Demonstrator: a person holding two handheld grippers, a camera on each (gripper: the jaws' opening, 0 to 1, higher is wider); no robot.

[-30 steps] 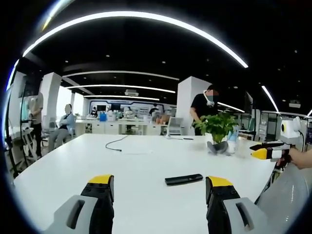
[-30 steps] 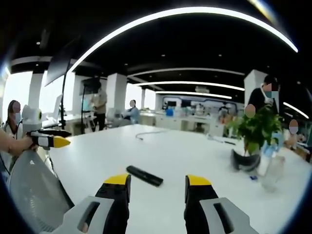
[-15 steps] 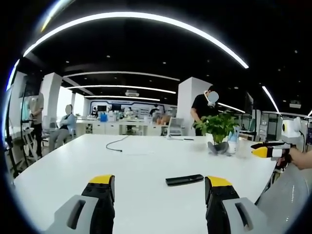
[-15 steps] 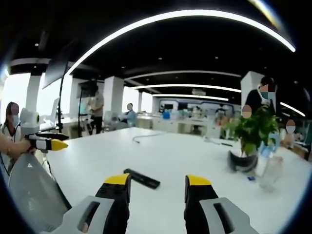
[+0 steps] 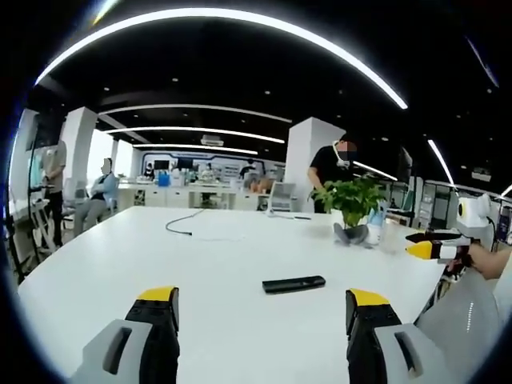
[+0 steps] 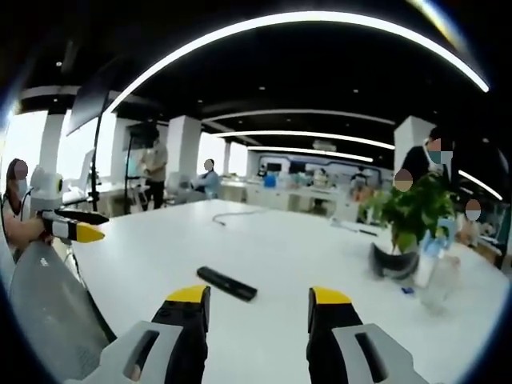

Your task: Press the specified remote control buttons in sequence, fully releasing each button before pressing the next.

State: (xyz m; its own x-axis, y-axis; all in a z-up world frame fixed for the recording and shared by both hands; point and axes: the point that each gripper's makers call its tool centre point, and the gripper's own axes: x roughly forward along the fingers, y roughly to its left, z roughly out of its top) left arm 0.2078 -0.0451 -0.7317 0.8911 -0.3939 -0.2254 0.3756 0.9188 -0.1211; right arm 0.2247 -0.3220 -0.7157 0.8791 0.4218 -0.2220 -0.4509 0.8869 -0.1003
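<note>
A black remote control (image 5: 294, 283) (image 6: 227, 283) lies flat on the white tabletop (image 5: 200, 264) (image 6: 304, 256), near its front edge — untouched. The left tongs (image 5: 256, 308) and right tongs (image 6: 258, 304) hover above that edge, jaws spread wide and empty. A potted plant (image 5: 350, 210) (image 6: 406, 224) stands toward the far right corner.

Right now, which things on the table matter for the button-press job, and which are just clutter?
Job:
- black remote control, lying flat on the white table
- left gripper, open
- right gripper, open

Lying about:
- potted plant
- clear water bottle beside it
- dark cable at the table's far side
</note>
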